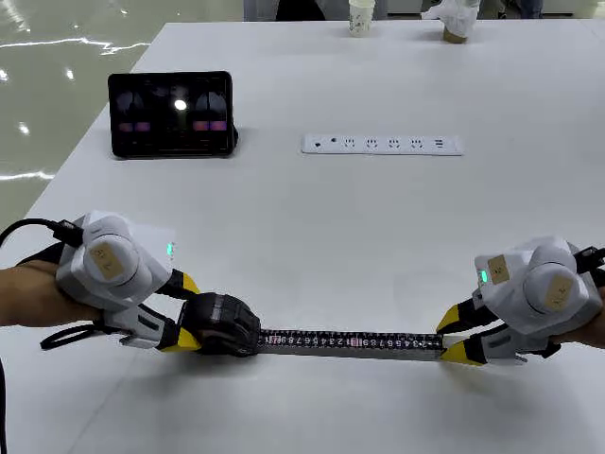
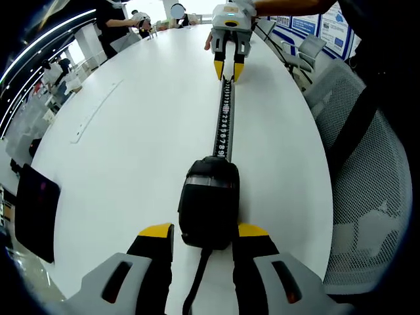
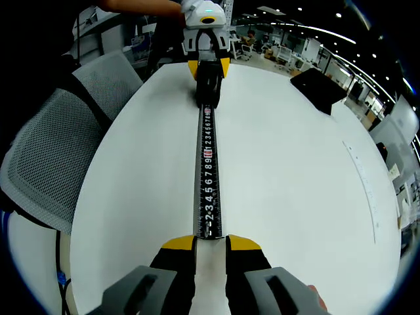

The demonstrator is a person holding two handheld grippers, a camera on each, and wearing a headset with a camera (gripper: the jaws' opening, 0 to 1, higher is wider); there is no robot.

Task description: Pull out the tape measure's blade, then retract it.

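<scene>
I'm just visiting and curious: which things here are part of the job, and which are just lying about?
In use: tape case, blade, left gripper, right gripper.
Lying about: tablet, power strip, cup.

Open-plan office: mesh chair (image 3: 56, 164), rows of desks (image 3: 279, 56), ceiling lights (image 3: 338, 14).

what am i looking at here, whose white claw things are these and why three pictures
No robot here: a person holds a two-jaw gripper in each hand. One picture comes from a headset camera looking down at the white table; the two round ones come from cameras riding on each gripper. The left gripper clamps the black tape measure case, and the right gripper pinches the end of the pulled-out blade. Farther back sit a tablet and a power strip.
</scene>
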